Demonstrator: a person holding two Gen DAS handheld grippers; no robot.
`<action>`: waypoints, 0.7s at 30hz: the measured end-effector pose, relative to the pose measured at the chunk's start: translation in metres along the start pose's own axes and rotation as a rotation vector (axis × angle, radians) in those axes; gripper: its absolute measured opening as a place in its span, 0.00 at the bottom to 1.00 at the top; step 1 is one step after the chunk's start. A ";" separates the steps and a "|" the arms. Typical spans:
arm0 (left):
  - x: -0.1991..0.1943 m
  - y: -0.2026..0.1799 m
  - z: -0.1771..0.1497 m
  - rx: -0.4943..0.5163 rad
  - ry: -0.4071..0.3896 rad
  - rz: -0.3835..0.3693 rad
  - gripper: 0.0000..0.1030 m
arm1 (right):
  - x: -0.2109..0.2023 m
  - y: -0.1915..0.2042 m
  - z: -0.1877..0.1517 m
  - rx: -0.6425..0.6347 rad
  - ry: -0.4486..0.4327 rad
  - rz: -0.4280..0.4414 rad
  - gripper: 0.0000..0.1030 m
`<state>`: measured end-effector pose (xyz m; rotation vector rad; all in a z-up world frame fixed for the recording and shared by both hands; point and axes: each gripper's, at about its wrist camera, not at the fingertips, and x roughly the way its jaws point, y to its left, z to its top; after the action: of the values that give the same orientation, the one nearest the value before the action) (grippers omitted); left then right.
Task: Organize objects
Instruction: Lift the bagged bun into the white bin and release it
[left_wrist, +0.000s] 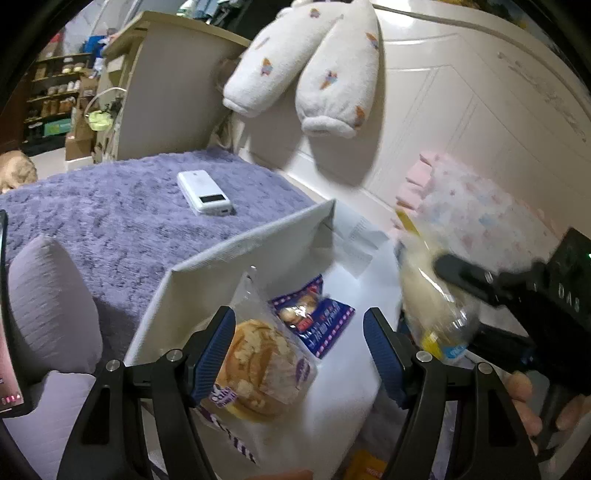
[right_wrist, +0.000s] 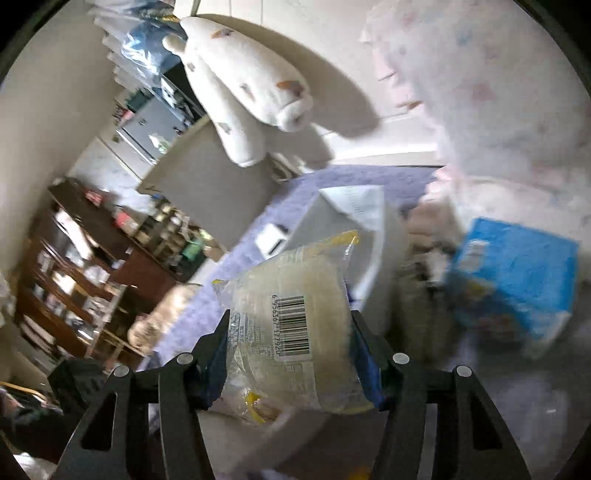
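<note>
One pillow (left_wrist: 51, 306), grey, at the far left on the purple blanket (left_wrist: 110, 229).

One power bank (left_wrist: 205, 194), white, flat on the blanket, long axis running away toward the headboard (left_wrist: 443, 122).

Two plush sleeves (left_wrist: 306, 70), white, hanging over the headboard, cuffs down.

One box (left_wrist: 236, 254), white fabric, open, standing on the blanket. Inside it: one blue snack pack (left_wrist: 314, 317) lying flat.

Left gripper (left_wrist: 299, 350): jaws wide, nothing clamped. One wrapped bun (left_wrist: 258, 373) leans against the left blue pad, within the box, upper wrapper end pointing up and away.

Right gripper (right_wrist: 291, 358): jaws closed on one pale cake pack (right_wrist: 291, 325), pads pressing both sides; barcode facing the camera, long axis pointing forward and up, held above the box.

One blue carton (right_wrist: 517, 280), blurred, at the right.
</note>
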<state>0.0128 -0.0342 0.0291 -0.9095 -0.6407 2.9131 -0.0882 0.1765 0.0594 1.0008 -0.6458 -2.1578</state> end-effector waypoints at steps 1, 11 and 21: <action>0.001 -0.001 0.000 0.004 0.005 -0.005 0.68 | 0.006 0.000 0.000 0.016 -0.010 0.023 0.55; 0.014 -0.012 -0.008 0.065 0.078 -0.003 0.68 | 0.051 -0.012 -0.006 0.108 -0.010 0.072 0.56; 0.007 -0.013 -0.007 0.045 0.062 -0.087 0.68 | 0.063 -0.008 -0.009 0.161 -0.051 0.136 0.71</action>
<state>0.0094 -0.0182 0.0252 -0.9389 -0.5925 2.7993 -0.1148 0.1339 0.0198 0.9581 -0.8978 -2.0425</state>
